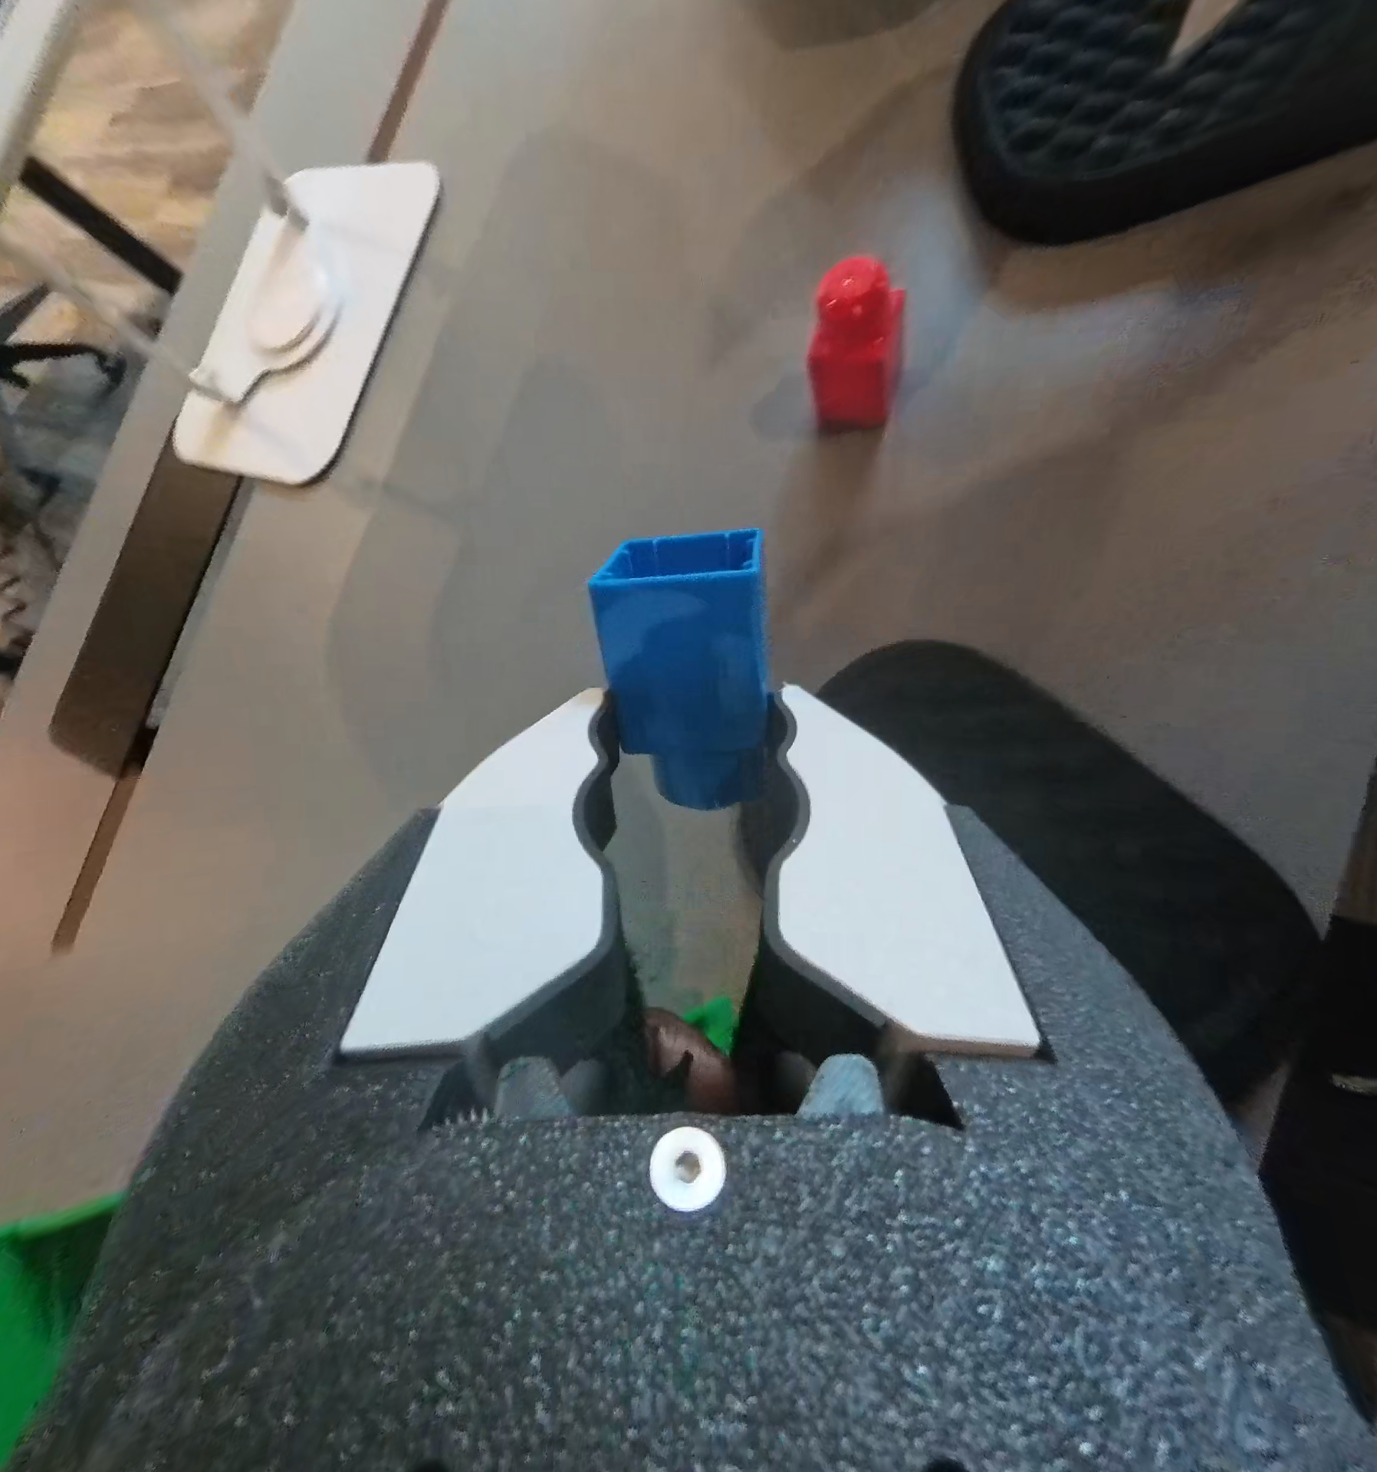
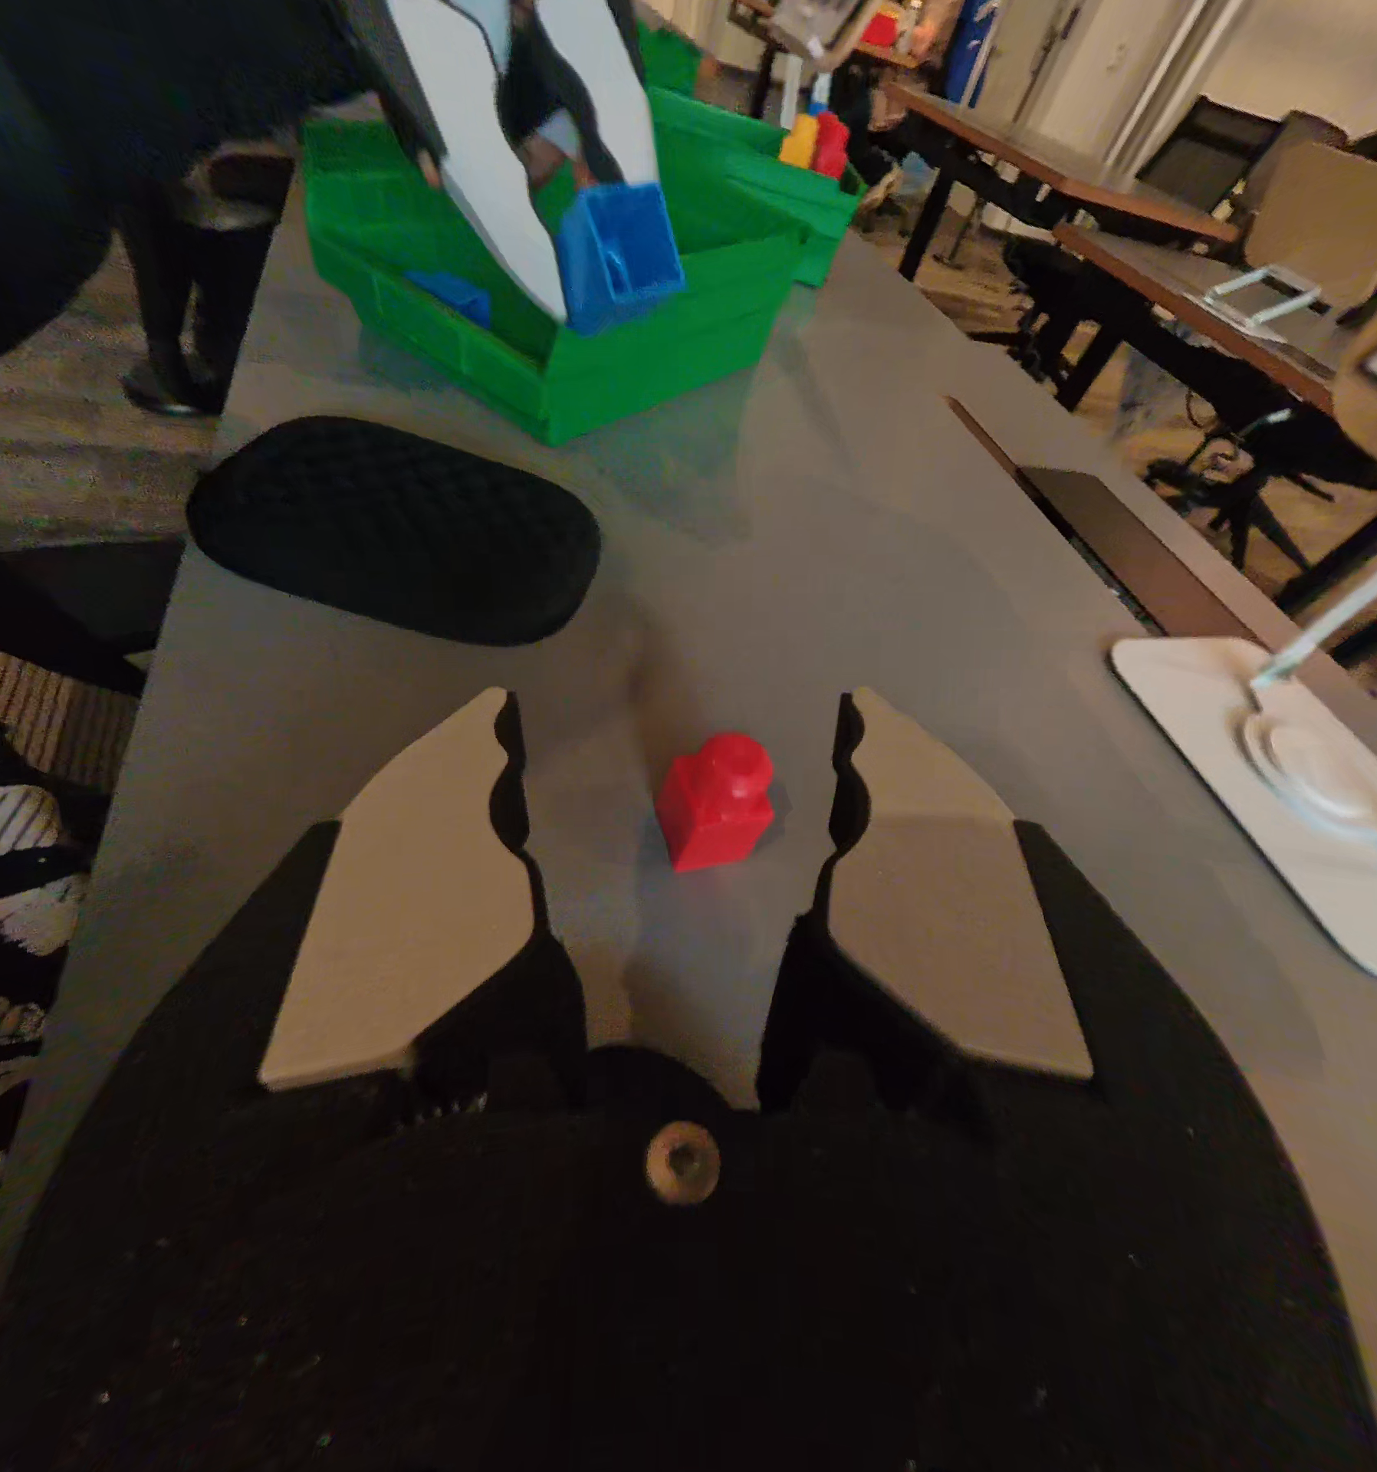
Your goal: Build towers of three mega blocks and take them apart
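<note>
Left gripper [image 1: 689, 709] clamped on blue block [image 1: 681, 645], held above green bin [image 2: 637, 374]; right gripper [image 2: 677, 717] fingers apart, straddling red block [image 2: 715, 804] upright on table [image 2: 829, 518]

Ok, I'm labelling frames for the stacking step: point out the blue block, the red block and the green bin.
blue block [image 1: 681, 637], left wrist view, its side wall above the fingers.
red block [image 2: 717, 820], right wrist view, its body below the stud.
green bin [image 2: 653, 382], right wrist view, its near outer wall.
</note>
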{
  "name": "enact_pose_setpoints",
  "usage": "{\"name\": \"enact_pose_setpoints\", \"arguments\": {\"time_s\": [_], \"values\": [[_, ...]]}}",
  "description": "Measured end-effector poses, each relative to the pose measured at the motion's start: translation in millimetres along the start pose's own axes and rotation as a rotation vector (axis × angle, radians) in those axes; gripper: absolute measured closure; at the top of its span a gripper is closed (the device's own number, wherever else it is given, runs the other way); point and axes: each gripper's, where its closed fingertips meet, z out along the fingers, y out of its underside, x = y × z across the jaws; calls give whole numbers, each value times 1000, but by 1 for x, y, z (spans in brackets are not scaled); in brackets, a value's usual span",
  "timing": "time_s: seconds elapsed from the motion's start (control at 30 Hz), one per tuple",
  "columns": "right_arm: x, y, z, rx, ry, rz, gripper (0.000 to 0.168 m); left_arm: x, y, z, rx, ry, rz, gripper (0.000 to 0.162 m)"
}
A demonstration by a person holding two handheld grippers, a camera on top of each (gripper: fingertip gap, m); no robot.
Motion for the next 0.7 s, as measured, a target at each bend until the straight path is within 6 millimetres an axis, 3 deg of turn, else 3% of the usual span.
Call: {"name": "enact_pose_setpoints", "arguments": {"time_s": [0.27,0.6,0.67,0.7], "values": [[-20,-40,36,-75,-115,-170,96,36,-44,45,14,128,128,126],[-24,-26,65,-243,-174,-257,112,65,-62,73,-16,208,228,126],[-24,-23,66,-262,-175,-276,131,68,-63,75,-21,217,235,126],[-24,-22,66,-260,-171,-288,131,68,-63,75,-22,216,239,122]]}}
